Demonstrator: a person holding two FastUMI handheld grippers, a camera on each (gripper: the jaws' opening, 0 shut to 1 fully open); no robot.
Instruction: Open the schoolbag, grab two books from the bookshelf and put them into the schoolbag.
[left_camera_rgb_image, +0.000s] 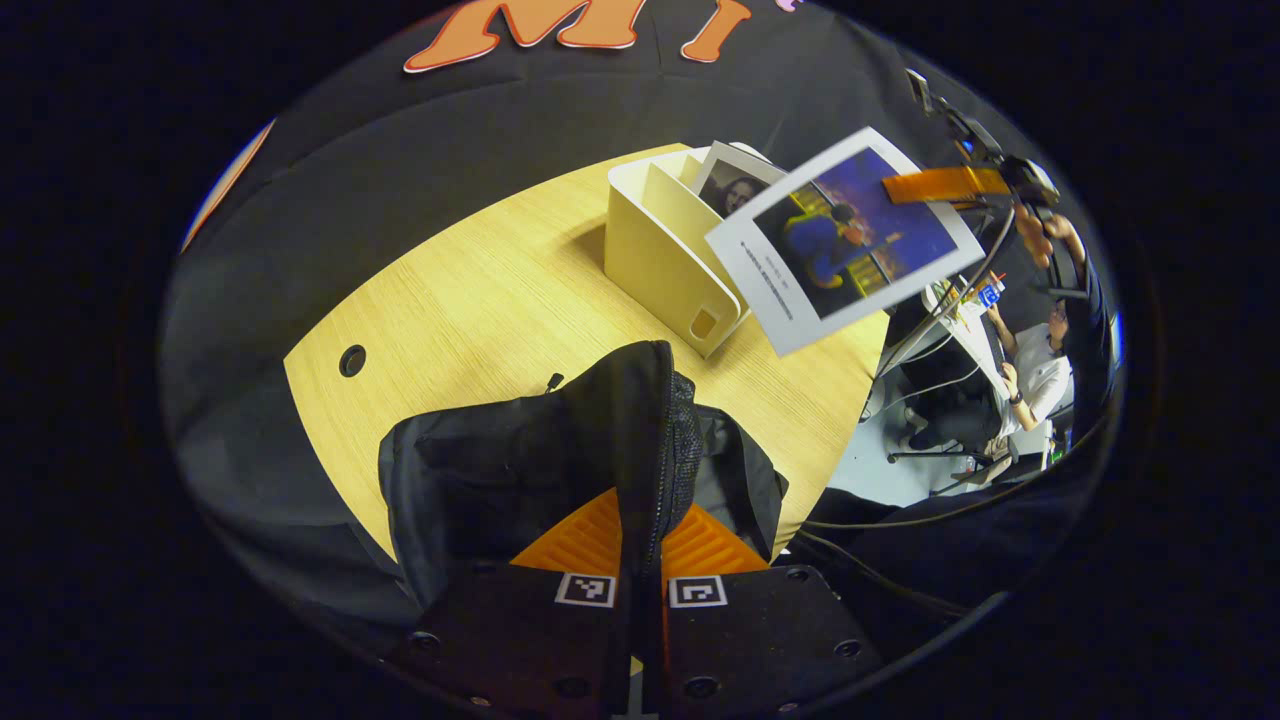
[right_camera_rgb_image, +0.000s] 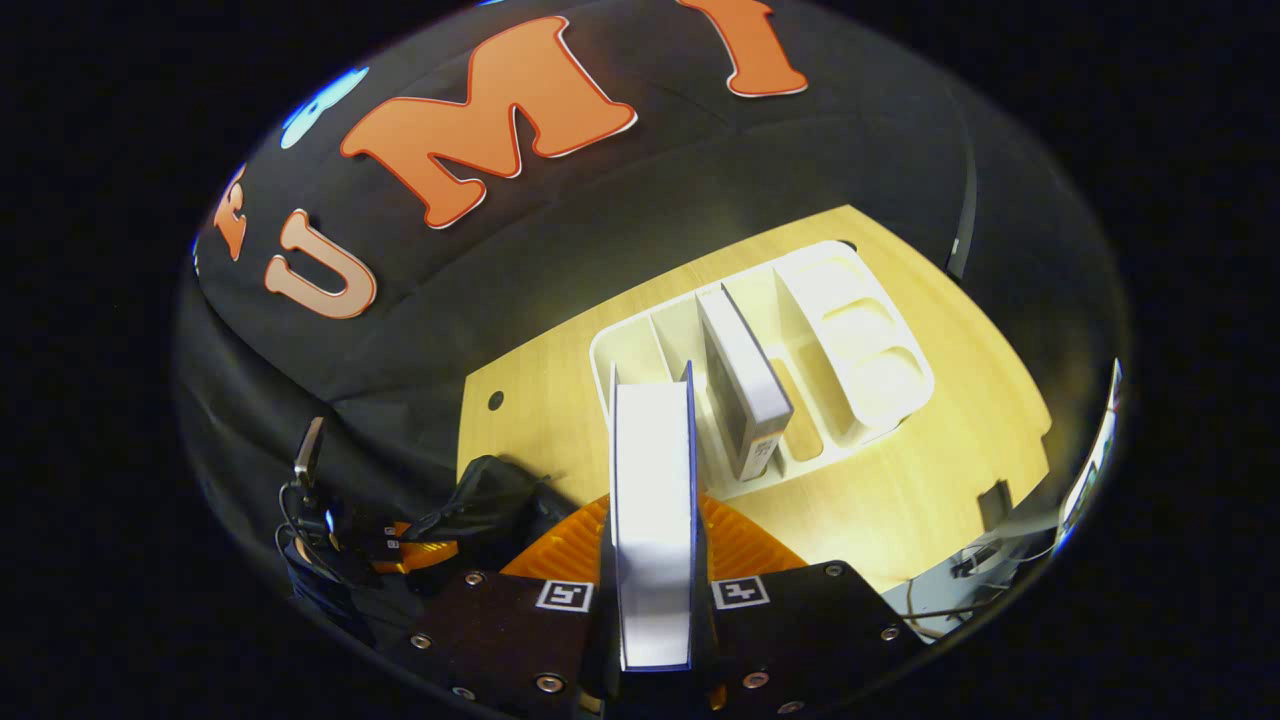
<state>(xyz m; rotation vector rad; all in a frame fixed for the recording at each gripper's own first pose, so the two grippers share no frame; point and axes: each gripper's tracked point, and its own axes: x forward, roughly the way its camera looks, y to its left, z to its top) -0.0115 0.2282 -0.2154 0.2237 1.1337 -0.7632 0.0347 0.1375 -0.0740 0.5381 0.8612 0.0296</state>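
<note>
One book (right_camera_rgb_image: 652, 510) between right tool (right_camera_rgb_image: 652, 560) fingers

No print can be read; the lines on the book cover (left_camera_rgb_image: 845, 240) blur.

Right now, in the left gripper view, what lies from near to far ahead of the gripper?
Left gripper shut on black fabric schoolbag → bare wooden tabletop → cream plastic bookshelf → black cloth wall.
</note>
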